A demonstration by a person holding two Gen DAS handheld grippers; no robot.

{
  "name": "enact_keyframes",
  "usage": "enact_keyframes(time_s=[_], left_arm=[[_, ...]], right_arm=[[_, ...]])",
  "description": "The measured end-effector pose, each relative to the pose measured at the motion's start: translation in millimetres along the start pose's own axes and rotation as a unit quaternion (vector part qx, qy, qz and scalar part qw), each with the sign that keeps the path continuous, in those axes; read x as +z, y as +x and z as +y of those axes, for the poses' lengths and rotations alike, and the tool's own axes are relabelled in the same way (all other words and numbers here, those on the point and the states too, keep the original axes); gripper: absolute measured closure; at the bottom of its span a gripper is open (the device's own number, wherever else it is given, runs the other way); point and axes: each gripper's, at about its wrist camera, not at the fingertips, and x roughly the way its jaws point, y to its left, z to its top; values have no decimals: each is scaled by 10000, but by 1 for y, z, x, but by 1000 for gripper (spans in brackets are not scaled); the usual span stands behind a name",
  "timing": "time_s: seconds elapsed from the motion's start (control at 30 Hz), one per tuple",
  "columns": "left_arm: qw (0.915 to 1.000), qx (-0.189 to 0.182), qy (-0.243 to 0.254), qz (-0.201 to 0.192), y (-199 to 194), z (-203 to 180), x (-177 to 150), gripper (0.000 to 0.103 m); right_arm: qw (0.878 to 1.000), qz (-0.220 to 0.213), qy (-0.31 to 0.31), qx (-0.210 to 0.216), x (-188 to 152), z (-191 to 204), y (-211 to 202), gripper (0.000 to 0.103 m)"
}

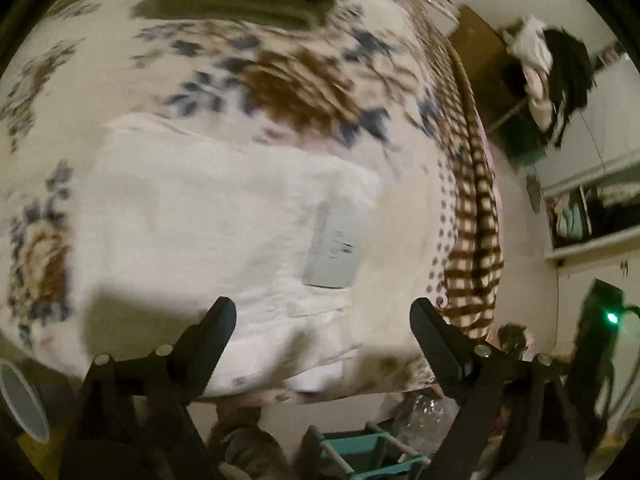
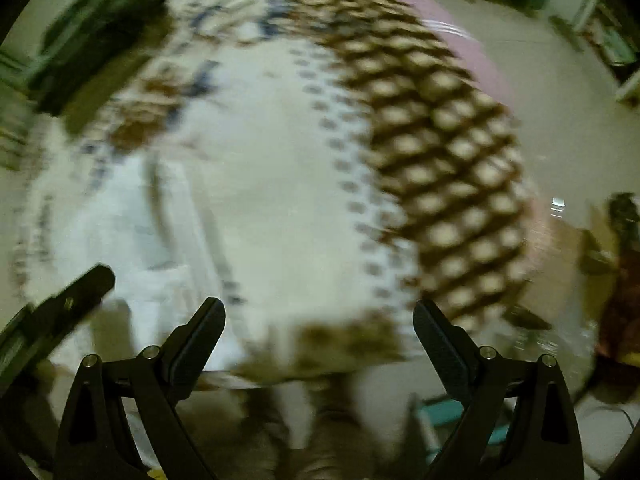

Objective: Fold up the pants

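Observation:
The white pants [image 1: 208, 216] lie folded into a flat rectangle on the floral bedsheet [image 1: 296, 76], with a grey label patch [image 1: 332, 248] facing up near their right end. My left gripper [image 1: 322, 312] hovers over the pants' near edge, open, with nothing gripped. In the blurred right wrist view the pants [image 2: 120, 224] show as a white patch at the left. My right gripper [image 2: 318, 312] is open over bare sheet [image 2: 280, 184] to their right, holding nothing. A finger of the left gripper [image 2: 80, 292] pokes in at that view's left edge.
A brown checked border [image 1: 476, 220] runs along the bed's right edge, with floor beyond. Dark green fabric [image 1: 248, 0] lies at the far end of the bed. A teal rack [image 1: 368, 452] stands below the near edge. A pile of clothes [image 1: 548, 64] sits at the far right.

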Motion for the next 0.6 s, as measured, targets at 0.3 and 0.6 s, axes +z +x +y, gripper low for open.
enact_keyframes(time_s=[0.3,0.6], left_arm=[[9838,1647,-547,-453,-38,113,10,14],[9772,1800,-1058,-389,-29,165,12,14]], right_arm=[[9916,457,-475,1113,29,91,49,6],[9915,208,-974,832,30,138,77,86]])
